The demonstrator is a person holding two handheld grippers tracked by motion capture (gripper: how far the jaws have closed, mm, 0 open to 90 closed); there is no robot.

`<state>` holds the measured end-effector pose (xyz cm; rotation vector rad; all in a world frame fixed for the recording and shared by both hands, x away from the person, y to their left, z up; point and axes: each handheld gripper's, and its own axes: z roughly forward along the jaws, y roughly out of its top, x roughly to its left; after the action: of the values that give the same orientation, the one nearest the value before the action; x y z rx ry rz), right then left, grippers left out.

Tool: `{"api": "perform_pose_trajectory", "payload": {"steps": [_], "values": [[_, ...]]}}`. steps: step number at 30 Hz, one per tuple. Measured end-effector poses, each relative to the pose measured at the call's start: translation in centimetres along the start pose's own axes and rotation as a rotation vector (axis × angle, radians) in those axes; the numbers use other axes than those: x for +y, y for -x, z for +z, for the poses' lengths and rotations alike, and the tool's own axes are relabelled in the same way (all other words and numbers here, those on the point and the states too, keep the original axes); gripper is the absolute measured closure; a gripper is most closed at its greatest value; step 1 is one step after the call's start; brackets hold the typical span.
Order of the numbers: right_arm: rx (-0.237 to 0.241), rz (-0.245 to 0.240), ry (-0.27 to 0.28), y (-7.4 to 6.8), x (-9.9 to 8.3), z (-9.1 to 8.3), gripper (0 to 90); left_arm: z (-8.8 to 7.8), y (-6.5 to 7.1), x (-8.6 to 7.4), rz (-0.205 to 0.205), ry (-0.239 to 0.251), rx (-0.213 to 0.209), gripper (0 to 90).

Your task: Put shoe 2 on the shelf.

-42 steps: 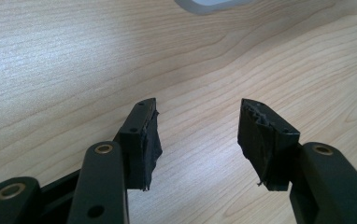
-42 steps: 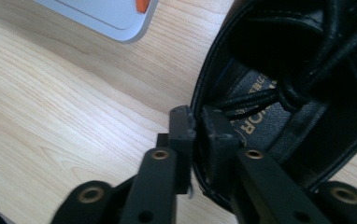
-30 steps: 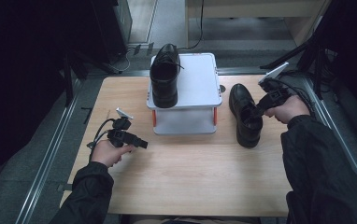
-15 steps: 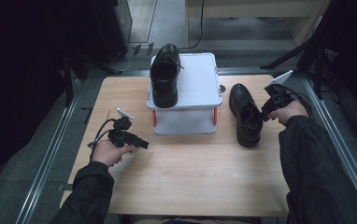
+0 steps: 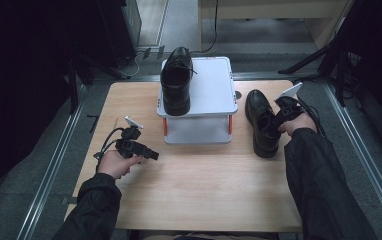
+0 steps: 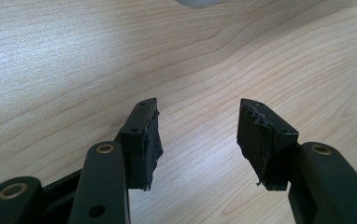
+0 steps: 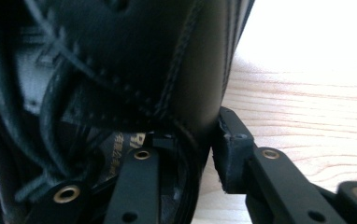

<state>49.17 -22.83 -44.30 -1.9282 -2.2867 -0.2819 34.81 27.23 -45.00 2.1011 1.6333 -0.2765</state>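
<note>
Barely anything has shifted since a moment ago; only the right hand has eased a little. Its right gripper (image 5: 280, 116) has one jaw inside the shoe (image 5: 262, 121) and one outside, pinching the leather side wall on the table (image 5: 194, 185), right of the white stand (image 5: 214, 95). Another shoe (image 5: 176, 80) sits atop that stand. The left gripper (image 6: 197, 135), near left, gapes wide, empty.
</note>
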Motion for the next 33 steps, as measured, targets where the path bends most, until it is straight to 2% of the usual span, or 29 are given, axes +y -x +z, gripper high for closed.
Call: {"api": "perform_pose_trajectory", "payload": {"steps": [1, 4, 5, 6, 7, 11, 15, 18, 23, 29, 33], "values": [[0.0, 0.0, 0.0, 0.0, 0.0, 0.0, 73.7, 0.0, 0.0, 0.0, 0.0, 0.0, 0.0, 48.5], [0.031, 0.052, -0.001, 0.6, 0.0, -0.1, 79.4, 0.0, -0.2, 0.1, -0.004, 0.0, -0.015, 48.5], [0.031, 0.052, -0.001, 0.6, 0.0, -0.1, 79.4, 0.0, -0.2, 0.1, -0.004, 0.0, -0.015, 48.5], [0.045, 0.099, -0.007, 0.7, 0.1, -0.2, 81.2, 0.0, -0.4, 0.1, -0.009, -0.001, -0.017, 48.5], [0.048, 0.107, -0.013, 0.8, 0.1, -0.2, 81.7, 0.0, -0.4, 0.1, -0.016, 0.001, -0.016, 48.6], [0.052, 0.132, -0.011, 0.8, 0.1, -0.4, 83.4, 0.0, -0.3, 0.2, -0.017, 0.003, -0.014, 48.6], [0.032, 0.156, 0.013, 0.9, 0.3, -1.0, 84.9, 0.1, -0.3, 0.2, -0.008, -0.003, -0.007, 48.6], [0.033, 0.161, 0.0, 0.9, 0.4, -1.3, 85.3, 0.1, -0.3, 0.2, -0.008, -0.004, -0.01, 48.6], [0.044, 0.169, 0.021, 0.8, 0.5, -2.6, 85.6, -0.1, -0.6, 0.0, -0.009, -0.005, -0.009, 48.7], [0.056, 0.185, 0.035, 0.0, 1.3, -6.6, 85.5, -0.2, -0.7, 0.0, -0.014, -0.005, -0.008, 48.6], [0.053, 0.172, 0.05, -1.0, 1.7, -9.4, 85.5, -0.2, -0.7, 0.0, -0.012, -0.009, -0.01, 48.5]]}}
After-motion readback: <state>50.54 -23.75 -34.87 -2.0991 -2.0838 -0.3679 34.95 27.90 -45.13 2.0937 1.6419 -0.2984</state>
